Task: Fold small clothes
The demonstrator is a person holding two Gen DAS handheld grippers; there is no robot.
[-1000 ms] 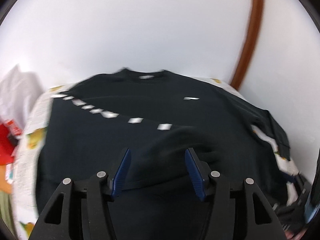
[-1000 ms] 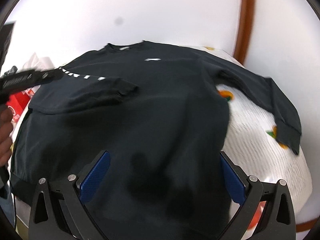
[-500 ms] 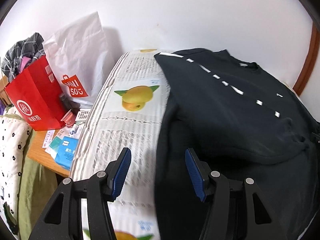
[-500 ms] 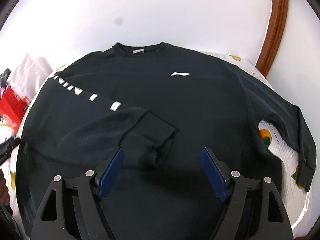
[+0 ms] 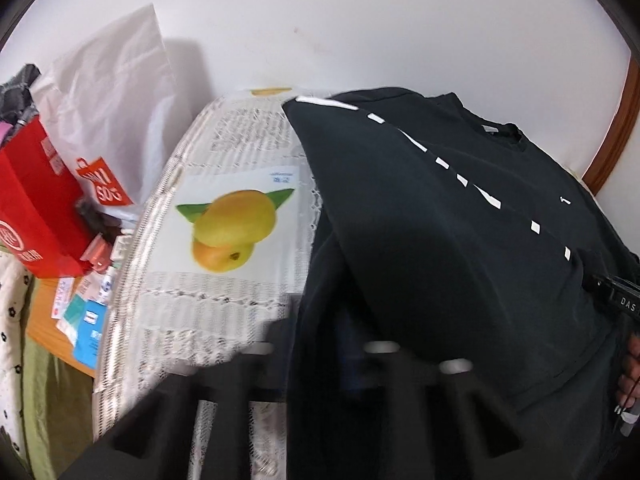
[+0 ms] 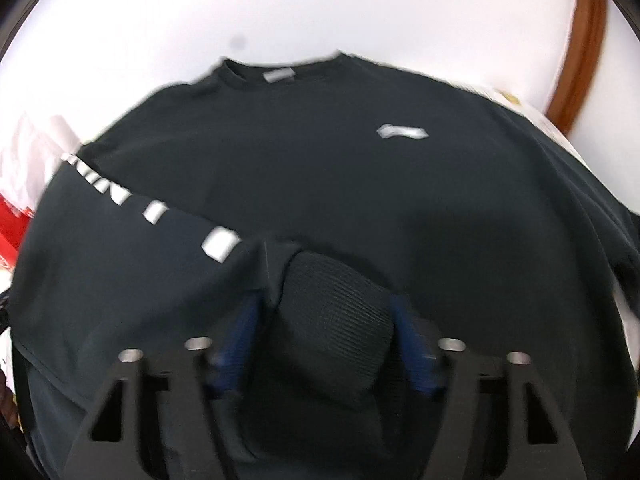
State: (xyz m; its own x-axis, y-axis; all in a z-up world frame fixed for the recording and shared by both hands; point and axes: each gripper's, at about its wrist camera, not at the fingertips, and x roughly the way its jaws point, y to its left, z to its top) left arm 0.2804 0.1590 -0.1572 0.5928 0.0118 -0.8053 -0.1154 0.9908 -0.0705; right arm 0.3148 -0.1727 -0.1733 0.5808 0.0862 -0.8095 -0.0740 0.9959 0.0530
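Observation:
A black long-sleeved sweatshirt (image 6: 360,184) lies front up on a cloth-covered table, its left sleeve with white marks (image 6: 216,244) folded across the chest. In the right wrist view the ribbed cuff (image 6: 336,328) of that sleeve sits between the blue pads of my right gripper (image 6: 326,336), which stand apart on either side of it. In the left wrist view the sweatshirt (image 5: 440,240) fills the right half. My left gripper (image 5: 320,344) is badly blurred at the sweatshirt's left edge and its jaws cannot be made out.
A table cloth printed with mangoes (image 5: 232,232) covers the table. Left of the table stand a red paper bag (image 5: 36,208) and a white shopping bag (image 5: 116,120), with small packets (image 5: 88,320) on a wooden surface. A brown door frame (image 6: 580,48) is at the right.
My right gripper has moved down onto the folded sleeve's cuff and narrowed around it. My left gripper swung from the sweatshirt's front to its left edge and is moving fast now.

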